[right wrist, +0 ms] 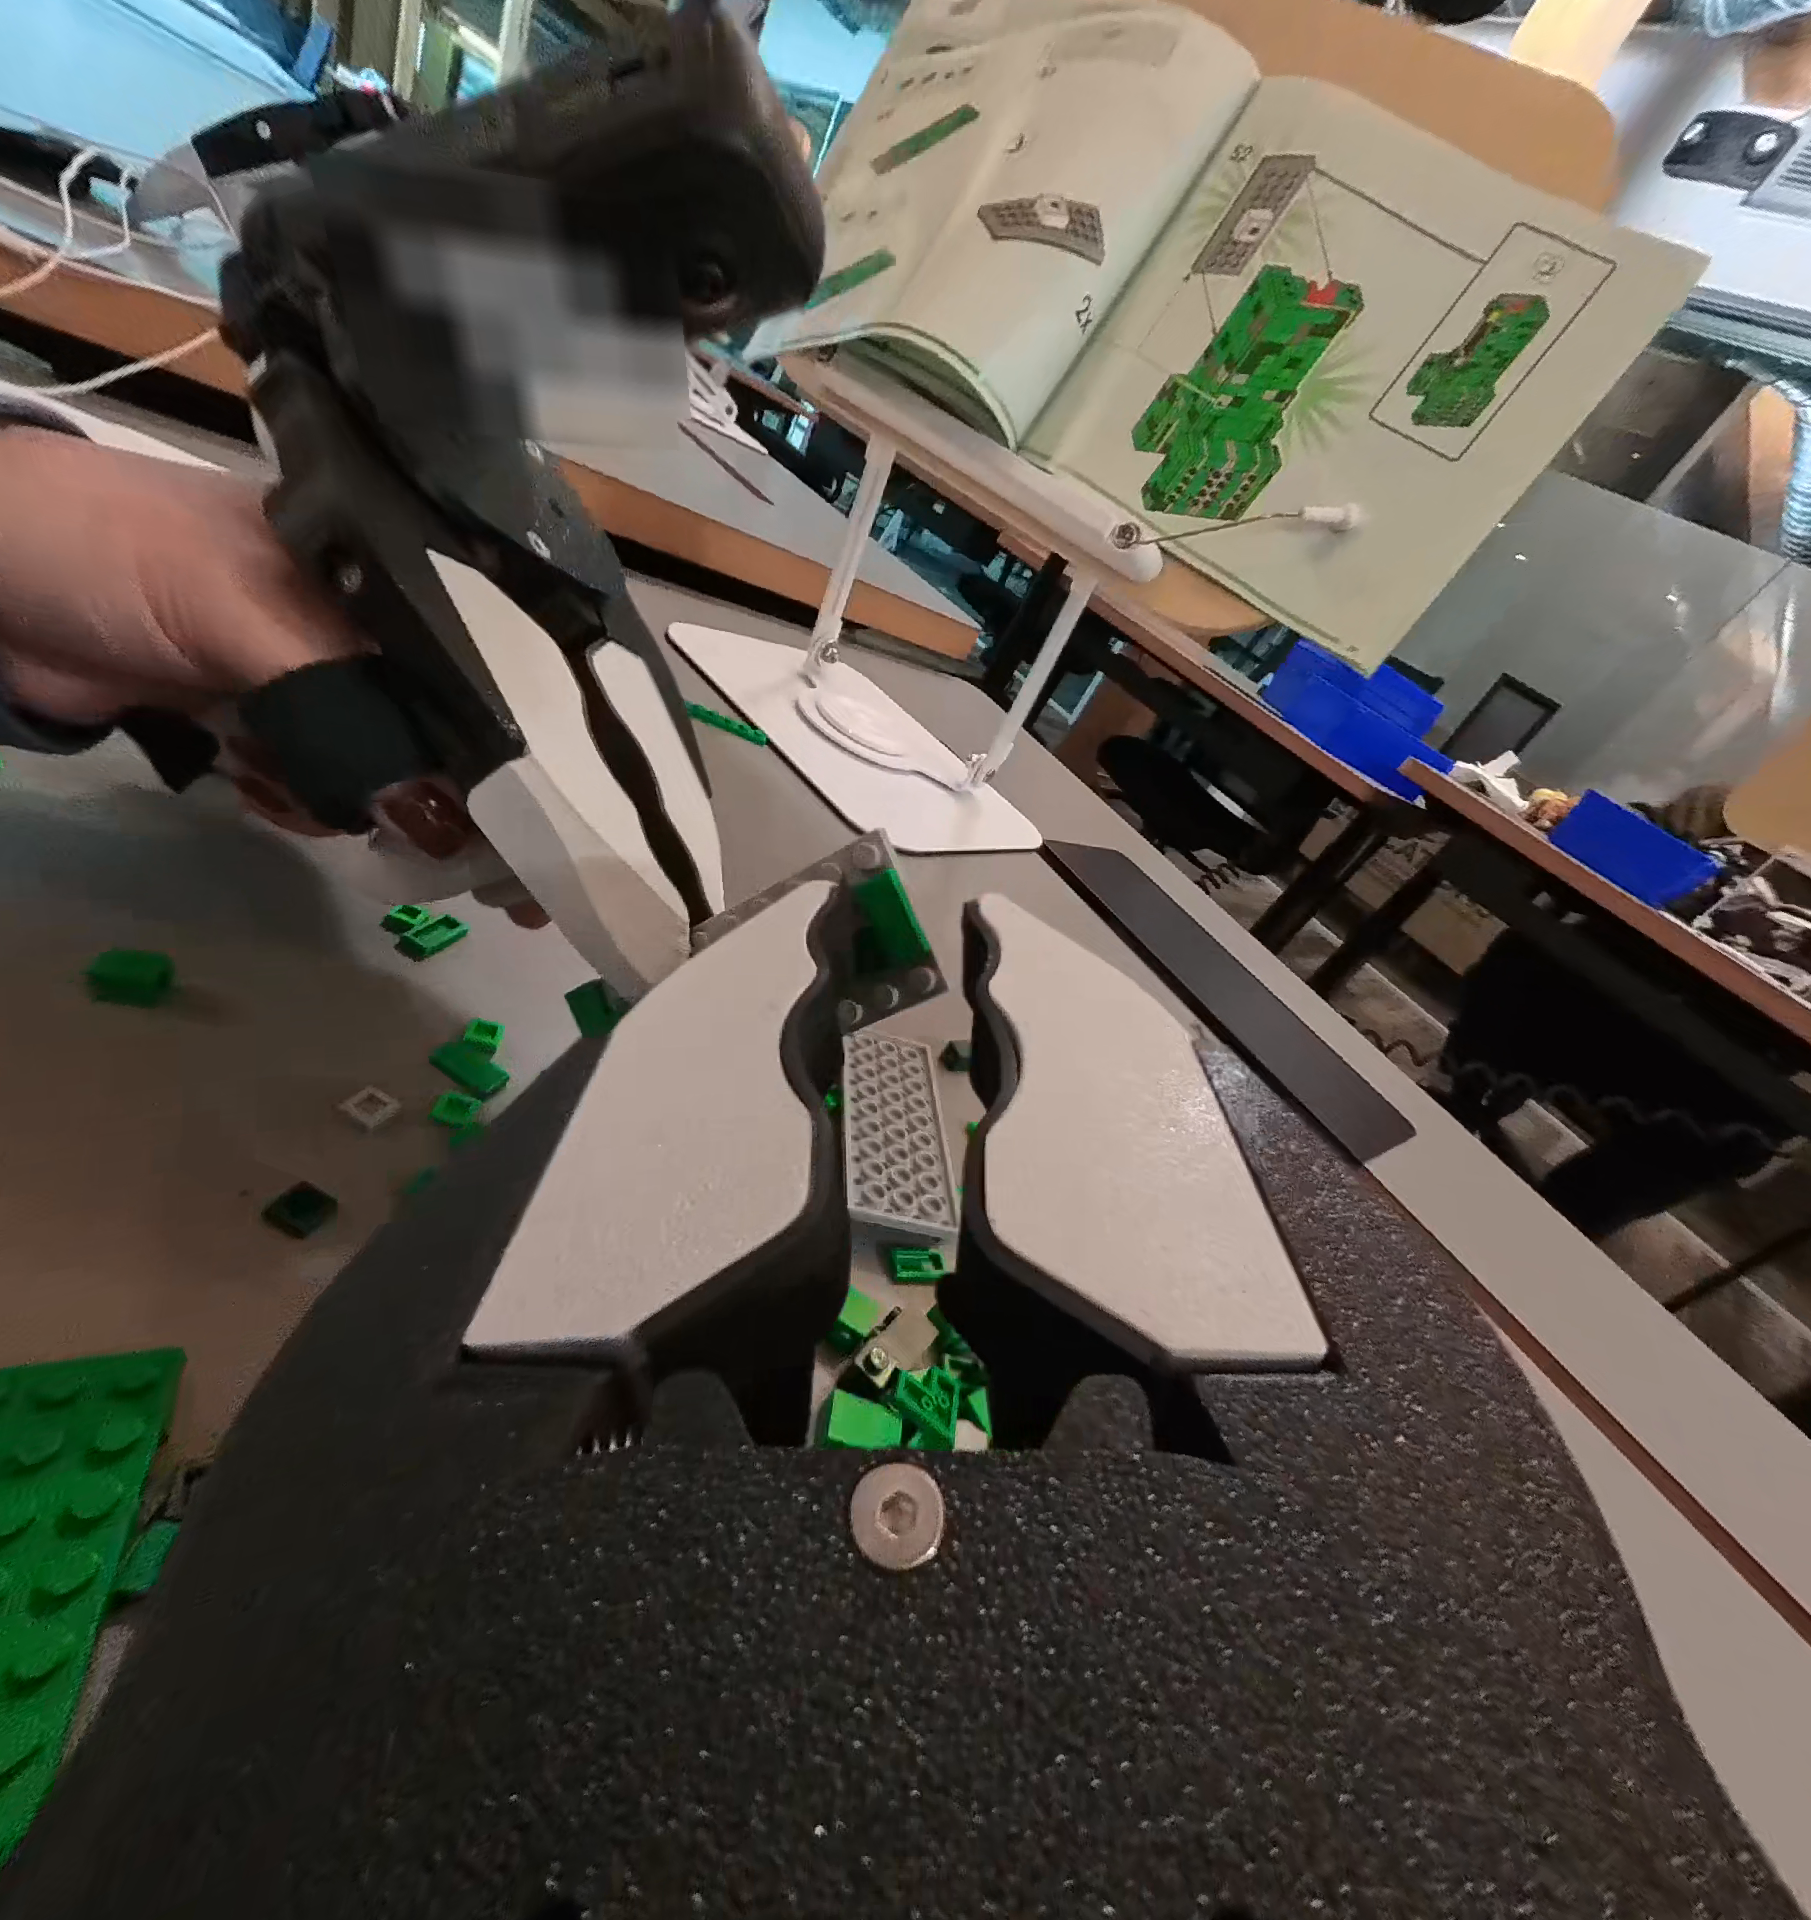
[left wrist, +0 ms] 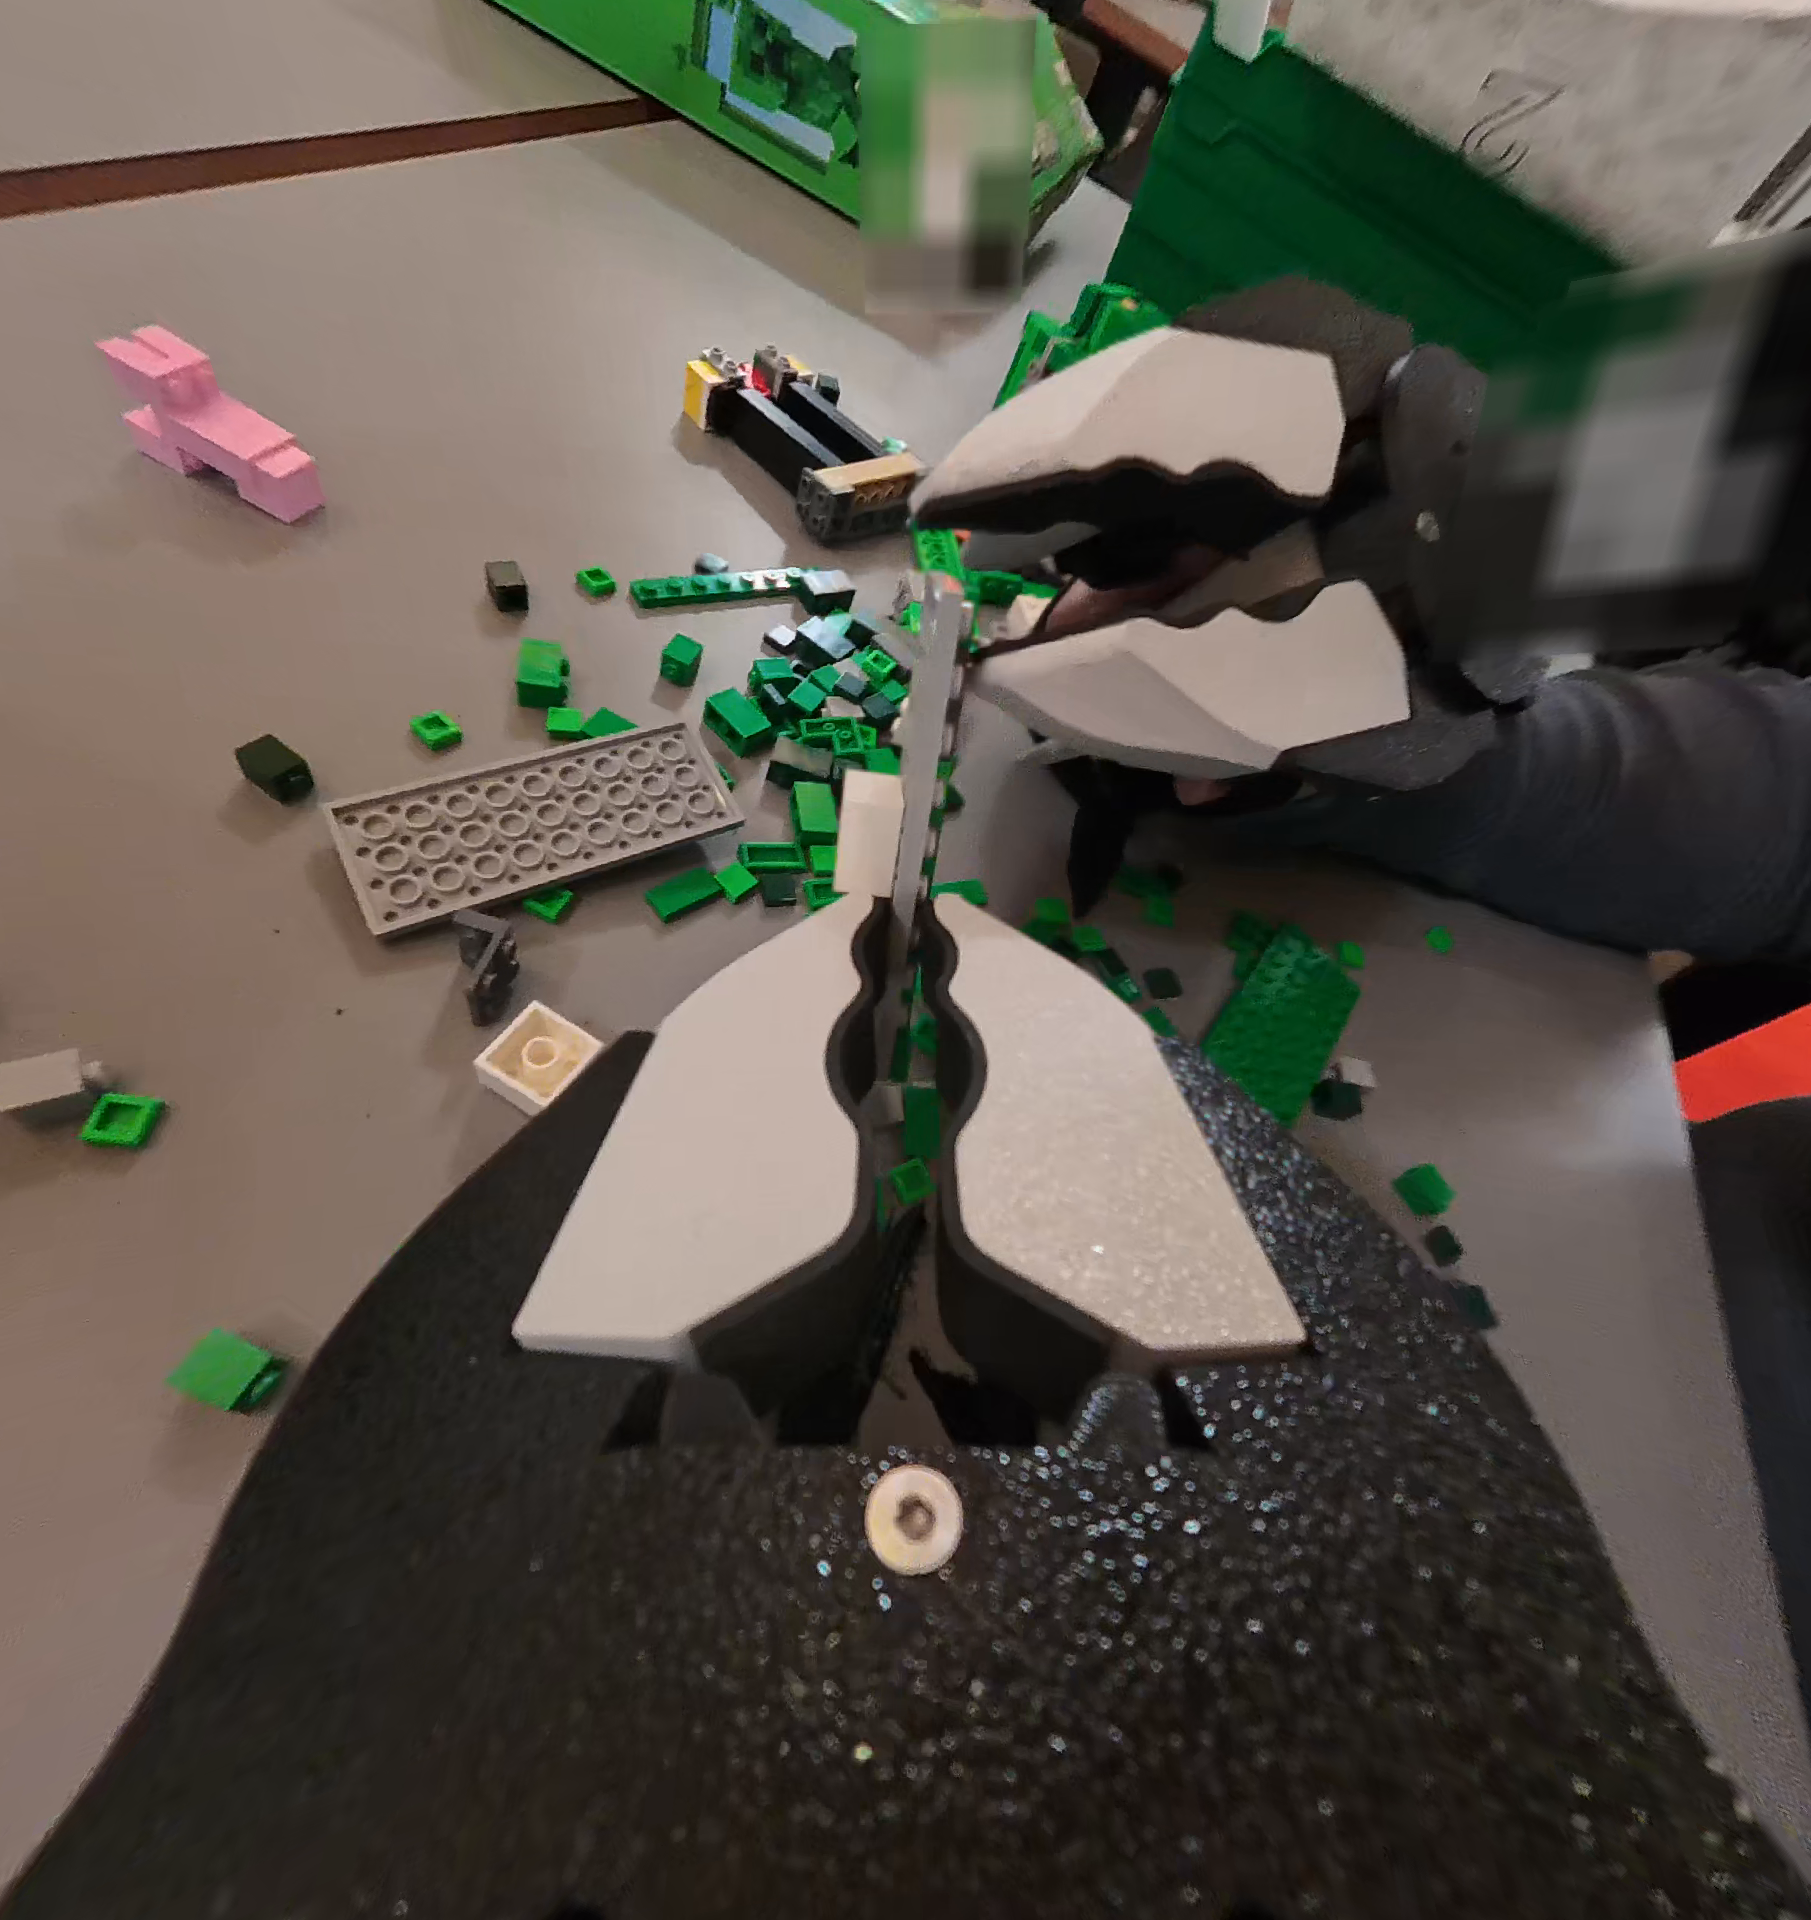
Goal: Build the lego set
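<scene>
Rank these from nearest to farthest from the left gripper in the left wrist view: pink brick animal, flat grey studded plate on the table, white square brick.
1. White square brick, left of the left gripper.
2. Flat grey studded plate, farther left.
3. Pink brick animal, far upper left.

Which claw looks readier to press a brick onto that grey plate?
The right claw, probably: it's open beside the grey plate, while the left claw is shut on that plate, holding it up.

Surface: I see a plain grey table (left wrist: 257,644).
Left side: pink blocky brick animal (left wrist: 210,426), flat grey perforated plate (left wrist: 532,826).
Middle: scattered small green bricks (left wrist: 797,707).
Far side: white book stand base (right wrist: 859,748).
</scene>
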`<action>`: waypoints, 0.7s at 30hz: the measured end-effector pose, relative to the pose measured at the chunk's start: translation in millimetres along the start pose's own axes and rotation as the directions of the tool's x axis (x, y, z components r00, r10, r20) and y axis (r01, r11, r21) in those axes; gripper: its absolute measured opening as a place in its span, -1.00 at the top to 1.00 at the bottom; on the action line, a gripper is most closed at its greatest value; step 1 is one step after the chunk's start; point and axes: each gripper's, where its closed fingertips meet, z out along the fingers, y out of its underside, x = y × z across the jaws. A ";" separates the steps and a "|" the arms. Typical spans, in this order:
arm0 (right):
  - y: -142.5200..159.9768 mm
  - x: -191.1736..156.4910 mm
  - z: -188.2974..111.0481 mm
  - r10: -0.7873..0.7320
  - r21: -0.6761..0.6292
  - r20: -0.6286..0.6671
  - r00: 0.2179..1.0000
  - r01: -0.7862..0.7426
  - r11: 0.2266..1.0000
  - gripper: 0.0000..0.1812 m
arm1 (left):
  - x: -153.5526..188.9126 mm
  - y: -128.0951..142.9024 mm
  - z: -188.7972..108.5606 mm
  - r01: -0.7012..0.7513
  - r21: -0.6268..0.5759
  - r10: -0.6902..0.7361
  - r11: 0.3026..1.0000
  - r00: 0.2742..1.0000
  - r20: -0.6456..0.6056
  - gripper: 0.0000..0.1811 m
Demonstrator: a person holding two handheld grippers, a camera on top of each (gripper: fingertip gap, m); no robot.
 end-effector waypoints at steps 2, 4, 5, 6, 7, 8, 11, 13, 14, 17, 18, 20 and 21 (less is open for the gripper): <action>1.1 -2.2 0.1 -0.008 -0.007 0.013 1.000 0.008 1.000 0.85 | -2.9 0.4 -0.1 -0.050 -0.016 0.051 0.999 0.997 0.050 0.95; 3.0 -3.9 0.1 -0.046 -0.020 0.020 0.999 0.046 0.999 0.87 | -5.7 1.2 -0.7 -0.103 -0.037 0.106 0.994 0.990 0.092 0.94; 4.5 -4.9 0.3 -0.073 -0.031 0.024 0.997 0.074 0.997 0.87 | -7.3 2.2 -0.9 -0.126 -0.053 0.131 0.991 0.985 0.112 0.94; 6.0 -5.9 0.2 -0.099 -0.041 0.028 0.995 0.100 0.994 0.88 | -8.5 4.1 -0.7 -0.149 -0.074 0.158 0.986 0.979 0.126 0.94; 7.4 -6.4 0.2 -0.122 -0.050 0.028 0.992 0.123 0.991 0.88 | -9.7 5.3 -0.6 -0.174 -0.090 0.185 0.981 0.972 0.142 0.94; 8.2 -6.9 0.2 -0.144 -0.055 0.028 0.989 0.145 0.988 0.88 | -10.3 6.1 -0.5 -0.199 -0.103 0.213 0.975 0.965 0.152 0.94; 11.8 -8.6 0.8 -0.197 -0.075 0.032 0.980 0.199 0.977 0.87 | -12.3 8.5 -1.2 -0.263 -0.146 0.287 0.954 0.941 0.180 0.94; 13.4 -8.4 0.6 -0.219 -0.087 0.035 0.975 0.221 0.971 0.89 | -13.9 10.3 -1.6 -0.289 -0.172 0.320 0.942 0.927 0.195 0.94; 12.5 -6.0 0.0 -0.232 -0.090 0.021 0.973 0.233 0.968 0.90 | -13.0 9.8 -1.3 -0.284 -0.167 0.314 0.944 0.929 0.193 0.94; 8.5 1.9 -1.9 -0.307 -0.096 -0.040 0.951 0.302 0.948 1.00 | -1.3 5.6 1.6 -0.154 -0.093 0.163 0.984 0.981 0.105 0.94; 8.7 1.6 -1.5 -0.322 -0.101 -0.043 0.946 0.317 0.943 1.00 | -1.1 5.1 2.3 -0.105 -0.076 0.112 0.992 0.989 0.092 0.94; 12.4 -0.7 -0.2 -0.335 -0.115 -0.032 0.942 0.329 0.937 1.00 | -4.2 8.5 4.0 -0.062 -0.078 0.069 0.995 0.994 0.089 0.94; 13.2 -2.2 -0.2 -0.331 -0.108 -0.023 0.943 0.327 0.939 1.00 | -7.1 10.6 4.4 -0.058 -0.085 0.066 0.995 0.993 0.097 0.94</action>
